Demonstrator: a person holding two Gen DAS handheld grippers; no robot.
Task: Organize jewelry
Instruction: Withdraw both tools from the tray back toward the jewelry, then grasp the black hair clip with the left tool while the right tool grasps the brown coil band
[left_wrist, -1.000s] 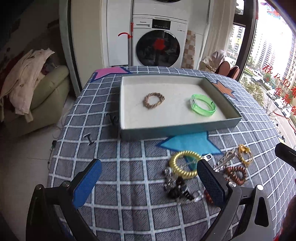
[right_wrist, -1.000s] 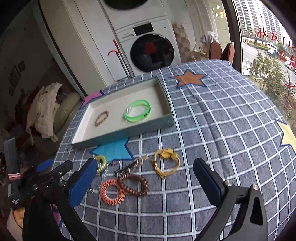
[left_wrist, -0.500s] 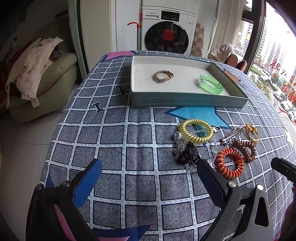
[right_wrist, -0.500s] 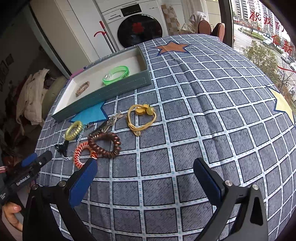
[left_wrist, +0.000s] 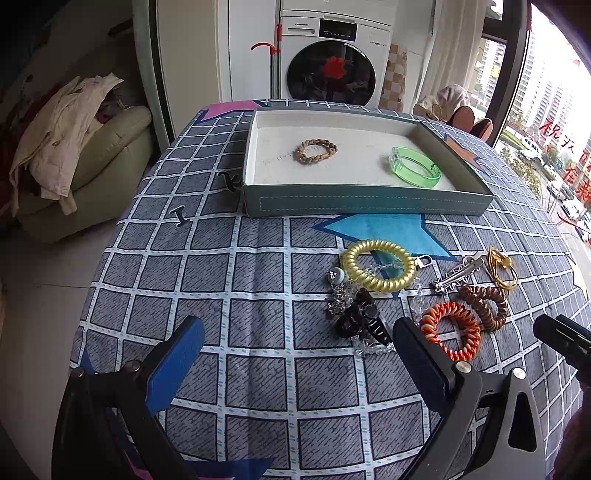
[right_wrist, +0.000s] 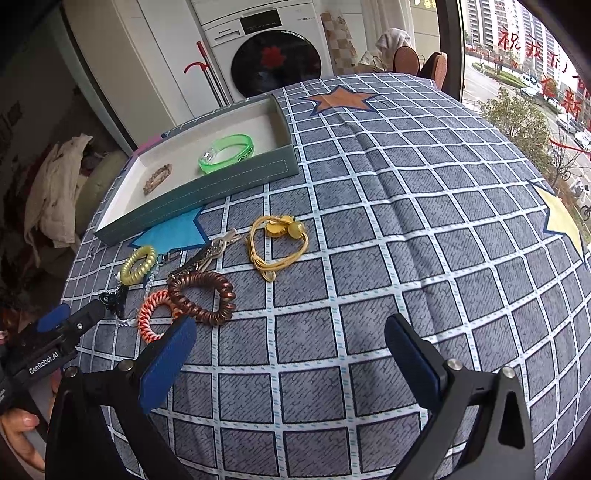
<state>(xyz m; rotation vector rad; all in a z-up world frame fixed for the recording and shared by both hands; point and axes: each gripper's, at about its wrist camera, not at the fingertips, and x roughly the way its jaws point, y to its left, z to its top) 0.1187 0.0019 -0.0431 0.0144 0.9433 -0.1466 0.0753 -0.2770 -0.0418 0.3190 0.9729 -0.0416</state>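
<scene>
A teal tray (left_wrist: 369, 206) (right_wrist: 207, 192) holds a braided brown bracelet (left_wrist: 316, 150) (right_wrist: 158, 178) and a green bangle (left_wrist: 414, 171) (right_wrist: 226, 153). In front of it on the checked cloth lie a yellow coil ring (left_wrist: 377, 265) (right_wrist: 138, 264), an orange coil (left_wrist: 451, 335) (right_wrist: 152, 320), a brown coil (left_wrist: 484, 301) (right_wrist: 202, 295), a silver clip (left_wrist: 457, 274) (right_wrist: 207, 252), a yellow cord bracelet (left_wrist: 501, 267) (right_wrist: 277, 243) and a dark clip cluster (left_wrist: 357, 316). My left gripper (left_wrist: 295, 362) is open, near the dark cluster. My right gripper (right_wrist: 288, 354) is open over bare cloth beside the coils.
Two small dark hooks (left_wrist: 180, 216) lie left of the tray. A washing machine (left_wrist: 332, 59) stands behind the table, an armchair with clothes (left_wrist: 74, 155) to the left. The table edge drops off at left and at the window side.
Both grippers have drawn back toward the near edge, then eased forward again. The loose jewelry now sits just ahead of the fingers. Nothing was picked up.
</scene>
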